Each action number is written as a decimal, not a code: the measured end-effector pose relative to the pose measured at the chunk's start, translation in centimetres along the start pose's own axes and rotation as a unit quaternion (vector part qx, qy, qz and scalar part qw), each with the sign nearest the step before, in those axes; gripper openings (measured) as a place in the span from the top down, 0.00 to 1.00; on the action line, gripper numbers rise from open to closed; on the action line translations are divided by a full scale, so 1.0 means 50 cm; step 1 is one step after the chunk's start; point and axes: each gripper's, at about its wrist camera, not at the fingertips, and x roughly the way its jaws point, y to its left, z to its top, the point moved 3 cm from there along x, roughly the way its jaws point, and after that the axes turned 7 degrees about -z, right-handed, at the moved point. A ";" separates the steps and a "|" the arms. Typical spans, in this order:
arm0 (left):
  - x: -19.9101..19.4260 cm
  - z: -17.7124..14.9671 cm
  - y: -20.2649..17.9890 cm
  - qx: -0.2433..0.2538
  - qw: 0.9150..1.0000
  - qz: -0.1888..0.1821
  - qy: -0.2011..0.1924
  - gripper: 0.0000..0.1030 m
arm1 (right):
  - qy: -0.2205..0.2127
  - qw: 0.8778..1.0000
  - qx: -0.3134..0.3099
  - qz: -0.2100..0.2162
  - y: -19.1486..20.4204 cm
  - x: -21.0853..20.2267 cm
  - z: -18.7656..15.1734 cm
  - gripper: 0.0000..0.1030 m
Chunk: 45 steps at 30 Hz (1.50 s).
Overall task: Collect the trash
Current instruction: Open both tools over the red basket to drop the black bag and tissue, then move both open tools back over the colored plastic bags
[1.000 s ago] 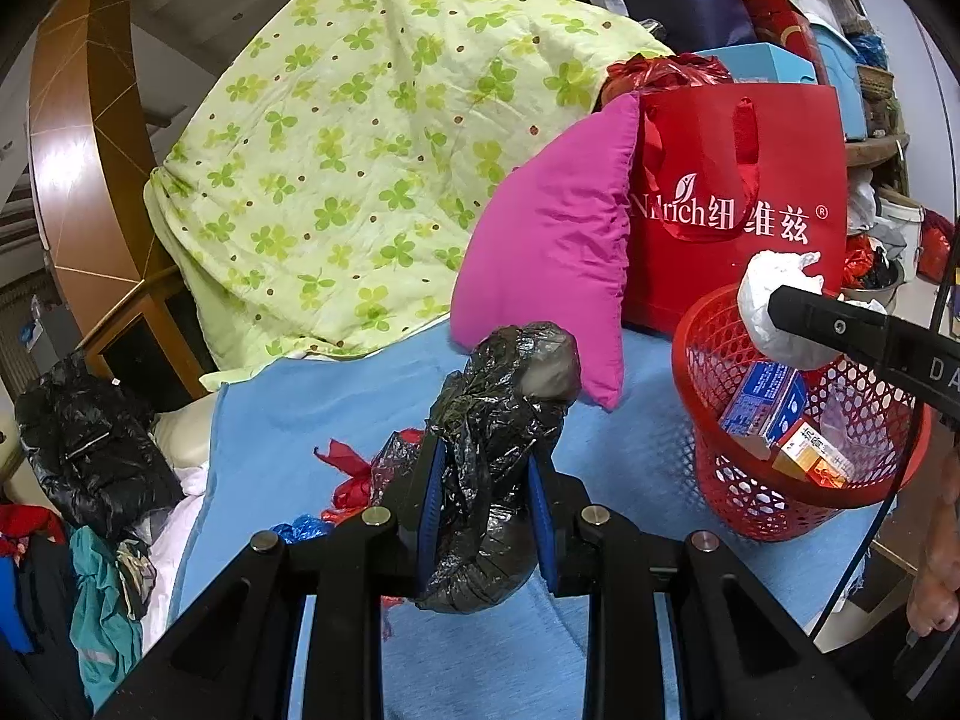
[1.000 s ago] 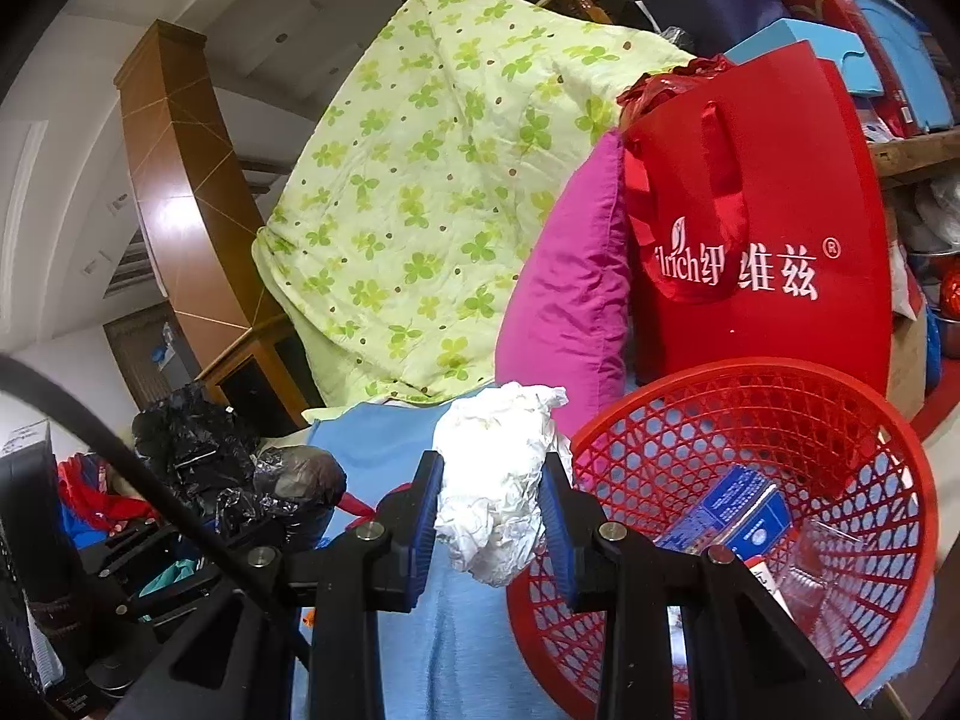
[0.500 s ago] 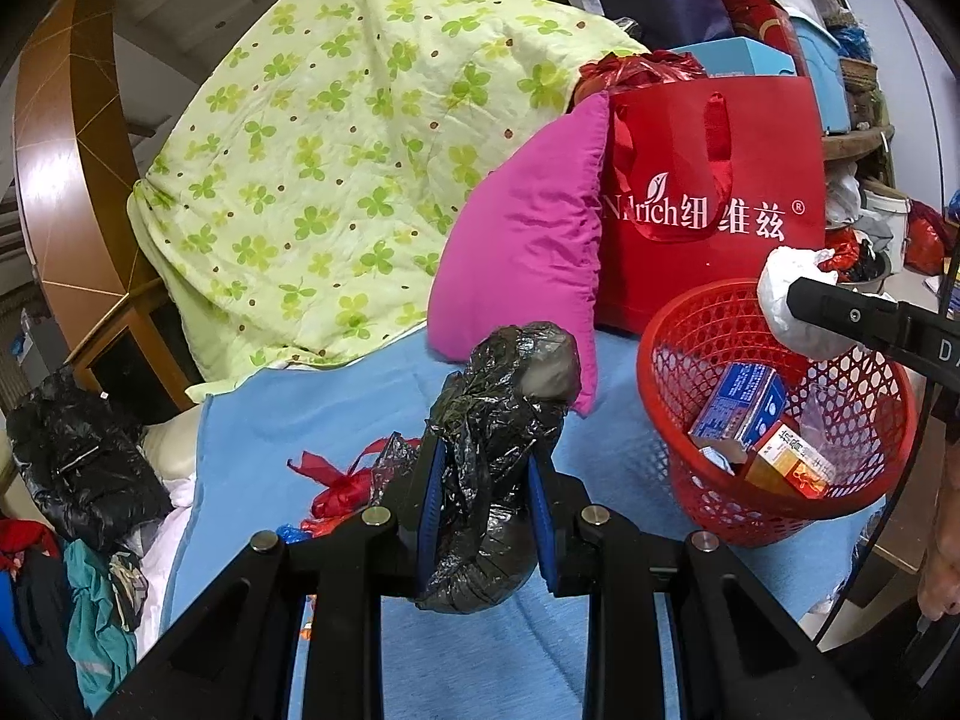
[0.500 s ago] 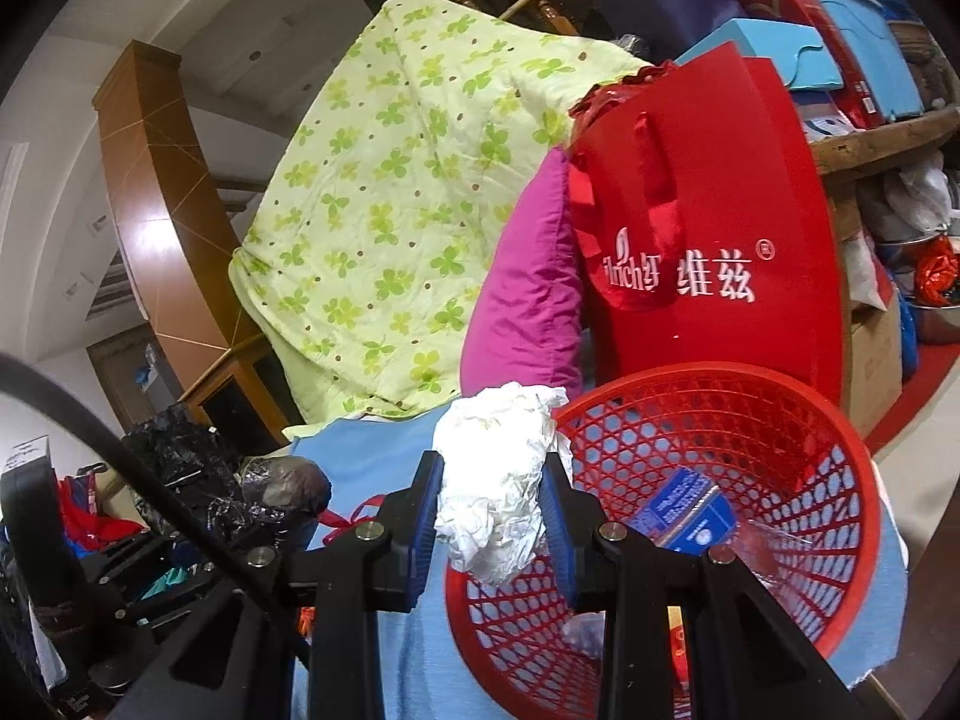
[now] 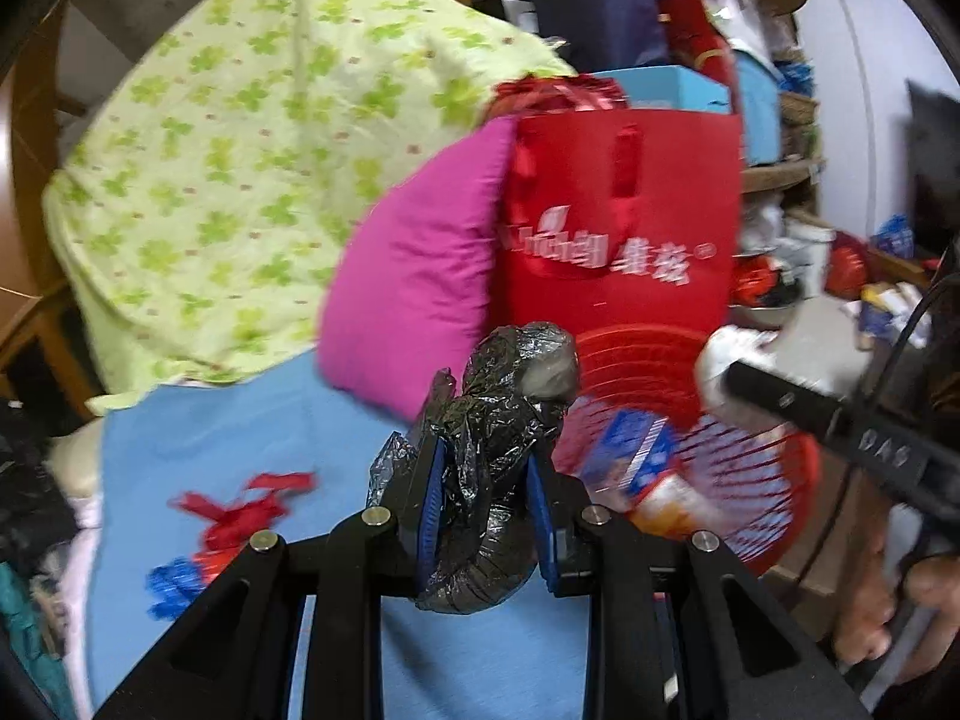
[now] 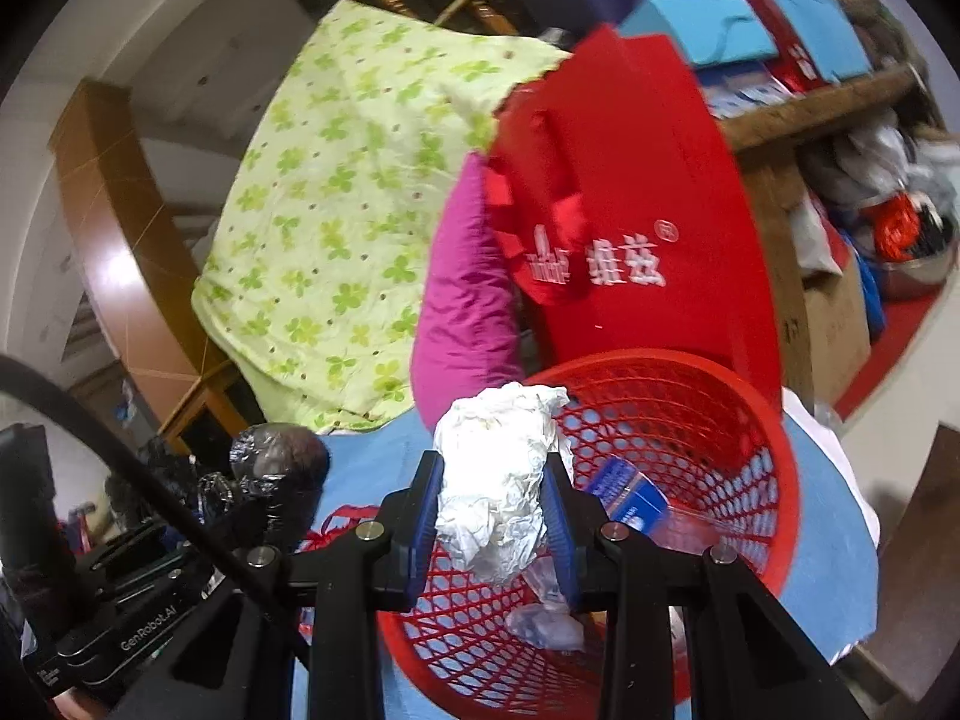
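Note:
My left gripper (image 5: 486,498) is shut on a crumpled black plastic bag (image 5: 492,420), held above the blue sheet just left of the red mesh basket (image 5: 774,480). My right gripper (image 6: 495,516) is shut on a wad of white paper (image 6: 498,480), held over the near rim of the basket (image 6: 774,438). The basket holds a blue carton (image 6: 630,492), an orange box (image 5: 666,504) and clear wrappers. The black bag also shows at the left of the right wrist view (image 6: 276,468). Red and blue scraps (image 5: 234,516) lie on the blue sheet.
A pink pillow (image 5: 420,276), a red gift bag (image 5: 624,222) and a green clover quilt (image 5: 240,168) stand behind the basket. Black bags and clothes (image 5: 30,504) lie left of the bed. Cluttered shelves and floor (image 6: 870,210) are at the right.
Both grippers have moved toward the basket. The white paper now hangs over the basket's inside, and the black bag is close to the basket's left rim.

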 end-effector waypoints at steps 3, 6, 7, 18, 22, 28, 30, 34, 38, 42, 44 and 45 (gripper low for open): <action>0.031 0.014 -0.029 -0.002 0.999 -0.050 0.007 0.70 | 0.005 1.000 0.026 -0.006 -0.028 0.002 0.005 0.65; 0.058 0.017 -0.056 0.003 0.997 -0.075 0.012 0.68 | 0.011 0.999 0.043 -0.008 -0.044 0.004 0.009 0.64; 0.064 0.017 -0.062 0.004 0.997 -0.080 0.013 0.59 | 0.013 0.999 0.048 -0.008 -0.048 0.004 0.010 0.64; 0.046 -0.049 0.028 -0.039 0.999 -0.026 0.016 0.40 | -0.028 0.999 0.030 0.006 0.006 -0.011 0.014 0.40; 0.026 -0.105 0.118 -0.068 0.997 0.023 0.026 0.36 | -0.056 0.998 -0.017 0.021 0.076 -0.018 0.005 0.40; -0.022 -0.218 0.280 -0.130 0.985 0.105 0.046 0.34 | -0.076 0.989 -0.107 0.071 0.216 -0.014 -0.045 0.39; -0.045 -0.261 0.350 -0.162 0.976 0.135 0.053 0.34 | -0.062 0.985 -0.136 0.083 0.265 0.005 -0.072 0.38; -0.091 -0.332 0.470 -0.214 0.956 0.191 0.056 0.34 | -0.022 0.981 -0.174 0.088 0.331 0.053 -0.122 0.38; -0.125 -0.384 0.545 -0.249 0.941 0.226 0.051 0.34 | 0.031 0.975 -0.205 0.080 0.381 0.112 -0.182 0.38; -0.133 -0.426 0.601 -0.277 0.928 0.243 0.052 0.34 | 0.080 0.967 -0.229 0.076 0.430 0.167 -0.238 0.38; -0.130 -0.441 0.613 -0.288 0.924 0.243 0.054 0.33 | 0.102 0.962 -0.242 0.072 0.448 0.193 -0.265 0.38; -0.125 -0.451 0.621 -0.296 0.923 0.241 0.056 0.33 | 0.117 0.959 -0.247 0.074 0.460 0.209 -0.283 0.38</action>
